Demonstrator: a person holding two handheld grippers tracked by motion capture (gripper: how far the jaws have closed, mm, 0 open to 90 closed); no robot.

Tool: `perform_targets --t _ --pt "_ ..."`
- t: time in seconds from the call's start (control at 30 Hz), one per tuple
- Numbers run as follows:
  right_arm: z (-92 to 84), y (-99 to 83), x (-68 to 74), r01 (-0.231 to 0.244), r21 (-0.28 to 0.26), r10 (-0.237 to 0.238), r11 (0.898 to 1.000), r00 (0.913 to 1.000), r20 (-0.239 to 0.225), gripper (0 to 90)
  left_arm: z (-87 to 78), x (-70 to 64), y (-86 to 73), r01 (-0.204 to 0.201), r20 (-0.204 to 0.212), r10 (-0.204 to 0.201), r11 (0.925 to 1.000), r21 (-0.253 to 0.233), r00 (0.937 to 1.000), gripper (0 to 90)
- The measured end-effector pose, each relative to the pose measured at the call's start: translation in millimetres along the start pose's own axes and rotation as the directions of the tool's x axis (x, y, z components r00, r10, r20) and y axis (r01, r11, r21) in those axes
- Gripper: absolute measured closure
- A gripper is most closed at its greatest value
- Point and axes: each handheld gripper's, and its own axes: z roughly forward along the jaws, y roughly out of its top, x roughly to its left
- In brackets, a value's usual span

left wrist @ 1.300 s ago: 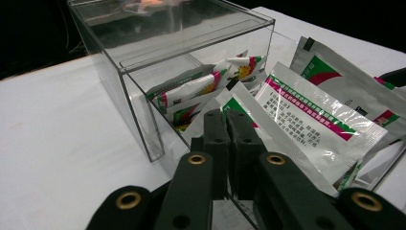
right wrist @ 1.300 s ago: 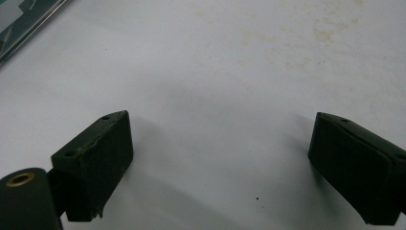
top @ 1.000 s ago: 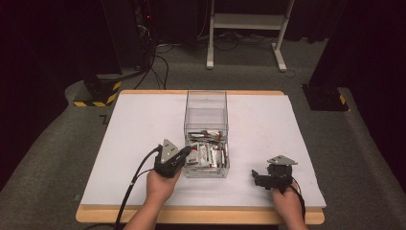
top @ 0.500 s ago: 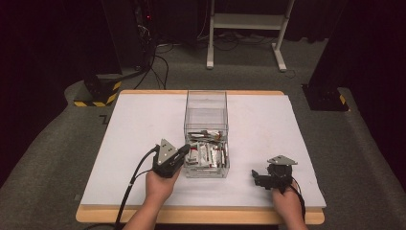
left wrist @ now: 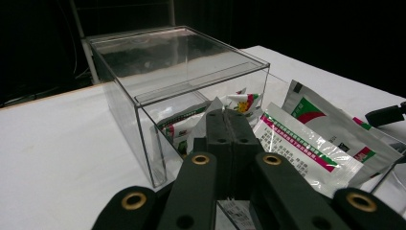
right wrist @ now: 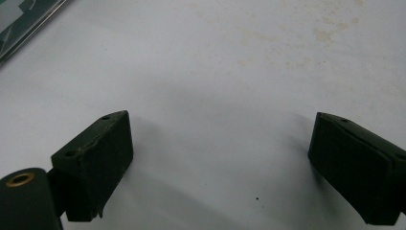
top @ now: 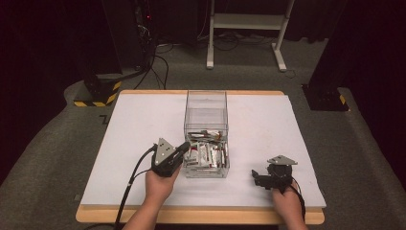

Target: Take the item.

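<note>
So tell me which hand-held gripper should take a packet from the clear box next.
Left. The left hand-held gripper sits at the box edge, jaws shut, packets right before it. The right hand-held gripper rests open on the table, apart from the box.

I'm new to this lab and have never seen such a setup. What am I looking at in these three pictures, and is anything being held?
A person sits at a white table, holding a two-jaw tool in each hand. One camera looks down from above; the other two ride on the tools and look along their black jaws. In the middle stands a clear plastic box with printed sachets inside. The left tool is at the box's open near end, jaws shut together; I cannot tell if it pinches a sachet. The right tool rests open over bare table, holding nothing.
</note>
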Motion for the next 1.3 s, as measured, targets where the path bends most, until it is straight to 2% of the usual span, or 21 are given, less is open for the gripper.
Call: perform_targets --t 1.03,1.3 --pt "0.0 0.0 0.0 0.000 0.000 0.000 1.000 1.0000 0.000 7.8 -6.3 -0.5 15.4 -0.001 -0.003 0.001 0.9979 -0.065 1.0000 89.8" --pt "0.1 0.0 -0.1 -0.001 0.000 0.001 1.000 1.0000 0.000 7.8 -6.6 0.1 19.0 0.011 -0.004 -0.011 0.9968 -0.079 0.9999 89.8"
